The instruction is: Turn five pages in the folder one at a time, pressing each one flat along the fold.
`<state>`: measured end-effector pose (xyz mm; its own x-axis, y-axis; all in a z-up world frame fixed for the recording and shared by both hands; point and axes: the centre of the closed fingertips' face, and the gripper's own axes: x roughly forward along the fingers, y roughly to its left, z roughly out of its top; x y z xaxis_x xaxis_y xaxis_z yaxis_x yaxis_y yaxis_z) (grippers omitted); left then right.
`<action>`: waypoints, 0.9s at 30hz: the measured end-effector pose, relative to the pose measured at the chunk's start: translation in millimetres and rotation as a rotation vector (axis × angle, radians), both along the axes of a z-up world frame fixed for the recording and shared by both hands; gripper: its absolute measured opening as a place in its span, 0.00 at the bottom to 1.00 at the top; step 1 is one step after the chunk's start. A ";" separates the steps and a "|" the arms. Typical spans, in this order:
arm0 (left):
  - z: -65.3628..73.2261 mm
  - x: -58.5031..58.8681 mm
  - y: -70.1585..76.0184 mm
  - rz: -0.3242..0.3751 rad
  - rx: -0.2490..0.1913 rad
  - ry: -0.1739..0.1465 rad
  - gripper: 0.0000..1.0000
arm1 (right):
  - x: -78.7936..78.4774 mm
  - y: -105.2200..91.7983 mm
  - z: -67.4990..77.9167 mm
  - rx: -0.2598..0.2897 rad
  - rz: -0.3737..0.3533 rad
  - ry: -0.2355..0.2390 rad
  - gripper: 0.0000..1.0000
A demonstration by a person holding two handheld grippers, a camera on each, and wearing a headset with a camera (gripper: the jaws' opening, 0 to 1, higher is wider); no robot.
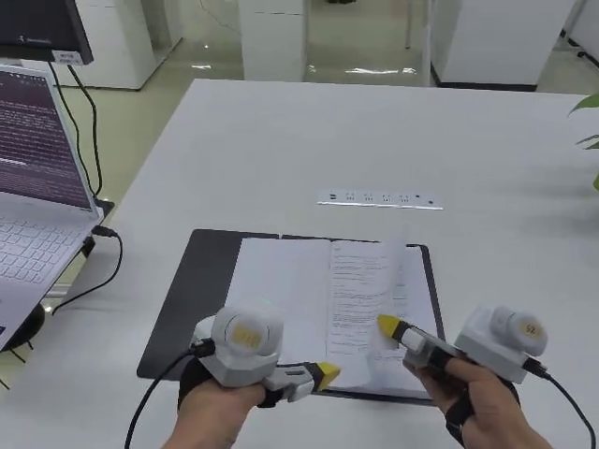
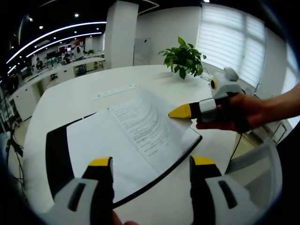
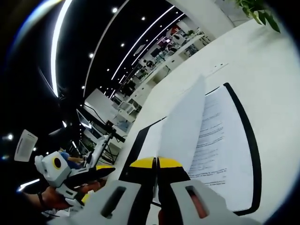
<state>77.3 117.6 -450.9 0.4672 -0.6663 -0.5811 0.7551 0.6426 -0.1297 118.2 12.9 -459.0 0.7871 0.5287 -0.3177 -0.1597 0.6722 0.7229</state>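
Folder: open, flat on white table, near front edge.
R gripper: jaws clamped on lifted page.
L gripper: jaws apart, at folder's near edge, gripping nothing.
Around: laptop left, power strip beyond folder, plant far right.
In way: raised page covers pt of sheet beneath.

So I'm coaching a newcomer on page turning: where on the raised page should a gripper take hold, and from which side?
Pinch the page at its near free edge, coming from the right side of the folder, as the right gripper does. That edge stands off the stack, thin enough for shut jaws; the opposite edge is bound at the fold.
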 end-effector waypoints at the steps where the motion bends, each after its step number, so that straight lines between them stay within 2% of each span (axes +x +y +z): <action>1: -0.5 -0.9 1.5 0.000 0.000 0.000 0.65 | 0.7 2.2 0.7 0.001 0.001 -0.001 0.00; 6: -0.2 -2.9 11.5 0.013 -0.005 0.002 0.66 | 3.3 15.9 3.5 0.013 0.008 -0.002 0.00; 20: 10.1 8.1 49.0 0.077 -0.010 -0.023 0.66 | 14.6 56.1 7.1 0.027 0.059 -0.002 0.00; 27: 12.8 9.9 69.2 0.103 -0.014 -0.026 0.67 | 19.4 76.8 7.8 0.038 0.079 0.000 0.00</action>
